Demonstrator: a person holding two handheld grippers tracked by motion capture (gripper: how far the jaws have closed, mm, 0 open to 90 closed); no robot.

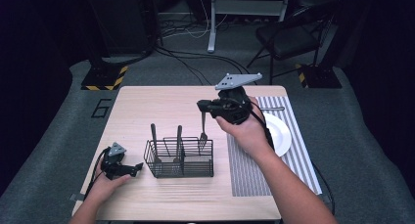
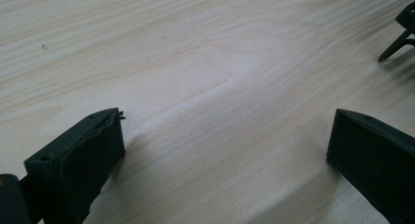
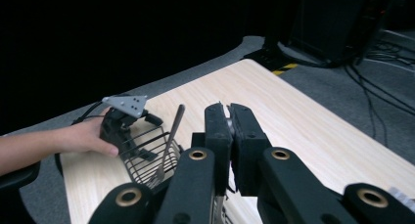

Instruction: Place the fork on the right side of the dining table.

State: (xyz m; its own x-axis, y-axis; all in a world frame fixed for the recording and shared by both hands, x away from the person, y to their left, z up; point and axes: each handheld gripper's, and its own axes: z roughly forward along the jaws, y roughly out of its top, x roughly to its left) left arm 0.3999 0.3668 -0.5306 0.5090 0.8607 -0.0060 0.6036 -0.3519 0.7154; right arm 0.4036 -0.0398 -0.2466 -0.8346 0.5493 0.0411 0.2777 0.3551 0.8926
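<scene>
Two utensils stand handle-up in the wire caddy (image 1: 179, 158), and a third, the fork (image 1: 203, 128), hangs from my right gripper (image 1: 204, 106) above the caddy's right end, tines down and level with the rim. Right jaws are pressed together on the fork's handle; in the right gripper view the pads meet with a sliver of metal between them. My left gripper (image 1: 139, 168) sits low on the table (image 1: 147, 101) just left of the caddy, jaws spread with nothing between them, bare wood in the left gripper view.

Step in hand, as I read it: lifting the fork out of the caddy to go over to the place setting, the striped placemat (image 1: 293, 136) with the white plate (image 1: 280, 134) on the right. Can't rule out the reverse, fork going in.

To do it well:
- Keep the lift straight up until the tines clear the top wire. They look close to the rim, and a snag would tip the caddy.
- Bring the left gripper against the caddy wall as a brace; it's near but apart from it now.
- Don't loosen the pinch. The grip is high on a thin handle, so the fork can swing; move slow across.
- Lay the fork flat on the mat beside the plate, not on it.
</scene>
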